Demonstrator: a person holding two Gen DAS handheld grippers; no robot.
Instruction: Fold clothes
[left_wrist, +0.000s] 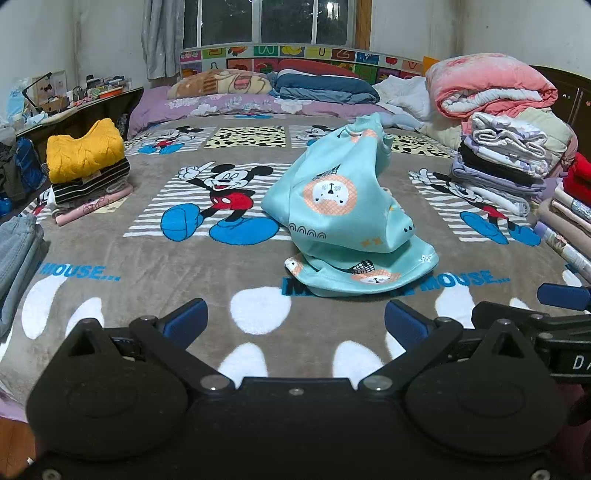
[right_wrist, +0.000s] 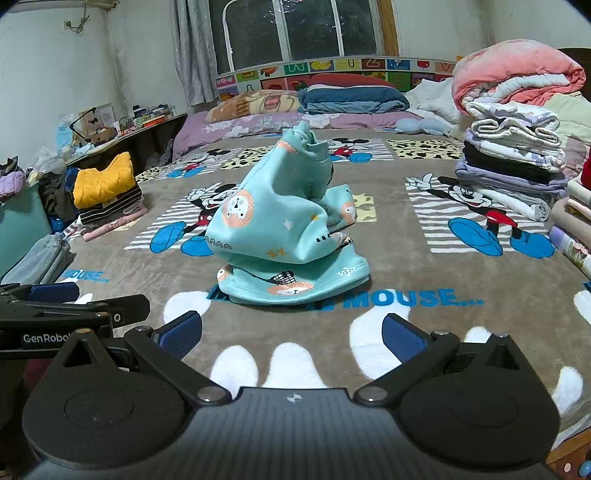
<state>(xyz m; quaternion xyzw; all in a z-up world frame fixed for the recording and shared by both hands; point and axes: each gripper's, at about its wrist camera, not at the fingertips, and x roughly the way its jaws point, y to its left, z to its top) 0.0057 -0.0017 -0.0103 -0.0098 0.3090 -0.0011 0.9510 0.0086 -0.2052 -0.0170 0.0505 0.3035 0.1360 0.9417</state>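
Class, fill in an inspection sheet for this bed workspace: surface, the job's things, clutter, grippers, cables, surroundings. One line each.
Surface: grey cartoon-mouse blanket covering the bed.
Job's things: teal printed garment crumpled in a heap mid-bed, unfolded, touched by neither gripper.
Clutter: folded stack topped by a yellow sweater on the left; taller folded stack on the right; rolled pink quilt behind it.
Grippers: left gripper open and empty; right gripper open and empty, both short of the garment.
Cables: nothing seen.
Surroundings: window, curtain, crowded desk at the left wall.
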